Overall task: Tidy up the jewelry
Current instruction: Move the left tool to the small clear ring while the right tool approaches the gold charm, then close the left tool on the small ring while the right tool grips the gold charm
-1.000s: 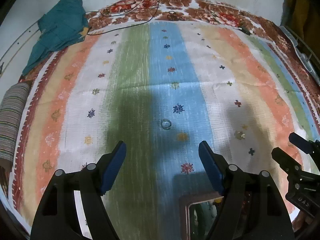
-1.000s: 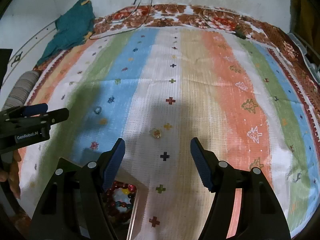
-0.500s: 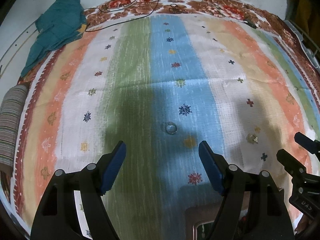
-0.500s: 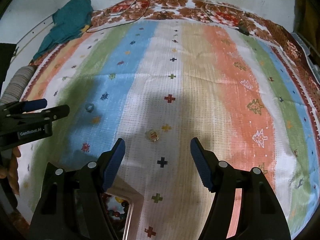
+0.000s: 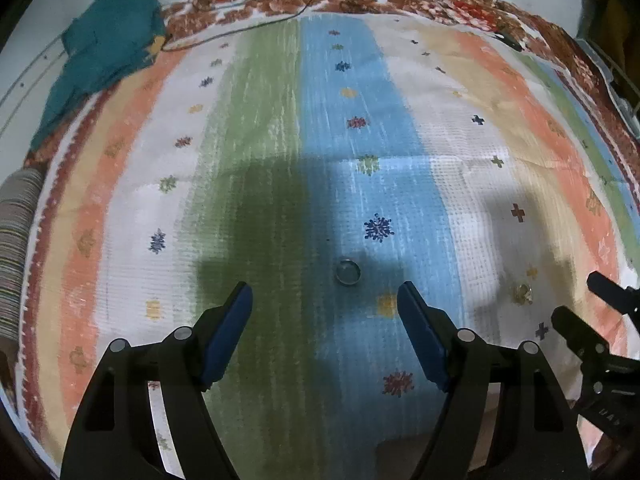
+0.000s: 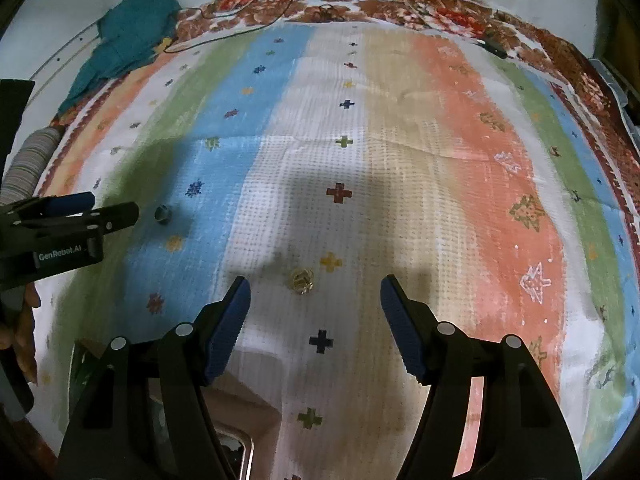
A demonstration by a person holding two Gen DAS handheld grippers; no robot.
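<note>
A small silver ring (image 5: 347,272) lies on the blue stripe of the striped cloth, just ahead of my open, empty left gripper (image 5: 324,304); it also shows in the right wrist view (image 6: 162,213). A small gold ornate ring (image 6: 301,280) lies on the white stripe just ahead of my open, empty right gripper (image 6: 315,300); it also shows in the left wrist view (image 5: 522,293). The corner of a jewelry box (image 6: 236,450) shows at the bottom, mostly hidden under my right gripper.
The striped cloth (image 6: 400,140) covers the surface. A teal cloth (image 5: 104,48) lies at the far left corner. A striped roll (image 5: 16,248) lies at the left edge. Thin cables (image 6: 240,28) run along the far border. The other gripper shows at each view's side.
Both grippers have moved forward and lower toward their rings. The rings now appear closer to the fingertips. The jewelry box has slid almost out of view at the bottom.
</note>
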